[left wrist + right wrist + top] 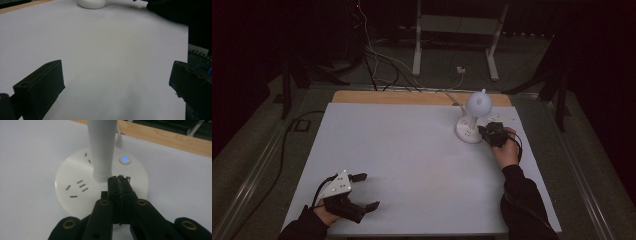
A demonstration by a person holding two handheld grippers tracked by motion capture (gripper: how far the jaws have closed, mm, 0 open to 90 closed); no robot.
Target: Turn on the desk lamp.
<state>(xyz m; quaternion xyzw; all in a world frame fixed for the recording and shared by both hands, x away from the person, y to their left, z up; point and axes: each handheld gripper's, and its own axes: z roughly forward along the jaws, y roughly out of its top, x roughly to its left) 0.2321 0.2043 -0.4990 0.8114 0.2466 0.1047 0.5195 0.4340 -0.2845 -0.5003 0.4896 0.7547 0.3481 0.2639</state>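
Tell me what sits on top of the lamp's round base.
On the white base: the upright stem, socket slots, and a button lit blue. The right gripper, jaws shut, rests its tips beside two small ports, covering the base behind them.

A white desk lamp (472,120) stands upright near the far right corner of the table (412,160), its round head (478,103) atop a straight stem (102,147). Its round base (75,182) carries socket slots and a button lit blue (125,159). A white cord runs off the far edge.
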